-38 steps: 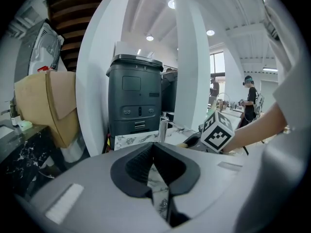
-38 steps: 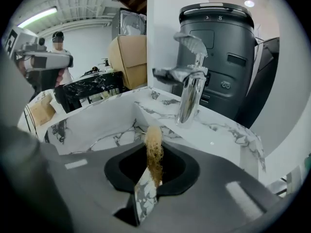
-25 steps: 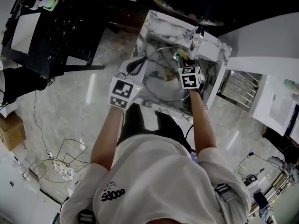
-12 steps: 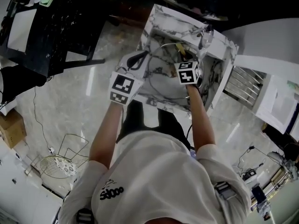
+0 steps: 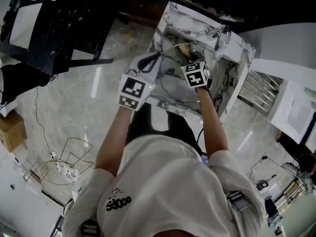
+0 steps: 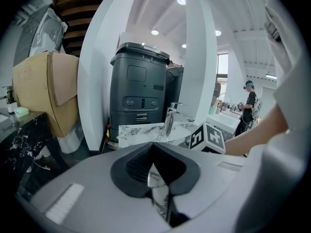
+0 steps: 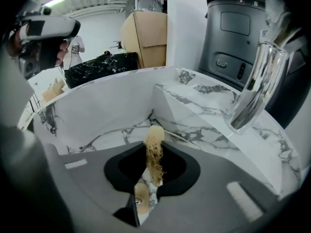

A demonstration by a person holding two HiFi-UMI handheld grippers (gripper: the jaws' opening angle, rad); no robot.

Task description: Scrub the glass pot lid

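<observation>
The glass pot lid (image 5: 173, 83) stands tilted in the marble sink (image 5: 232, 53), its metal rim a thin arc (image 7: 112, 131) in the right gripper view. My left gripper (image 5: 148, 64) is shut on the lid's near-left rim; a thin strip of glass shows between its pads (image 6: 156, 178). My right gripper (image 5: 190, 59) is over the lid's far side, shut on a tan fibrous scrubber (image 7: 155, 152) that sticks out past its tips. The scrubber (image 5: 189, 51) lies near the lid's upper edge; I cannot tell whether it touches the glass.
A chrome faucet (image 7: 252, 81) rises at the sink's back right (image 5: 223, 34). A metal rack (image 5: 254, 90) is at the right of the sink. A black table (image 5: 49, 28) stands at the left, and a wire basket (image 5: 61, 169) sits on the floor.
My right gripper with the scrubber has shifted a little to the left across the lid. My left gripper keeps its hold on the rim. The head camera has drifted.
</observation>
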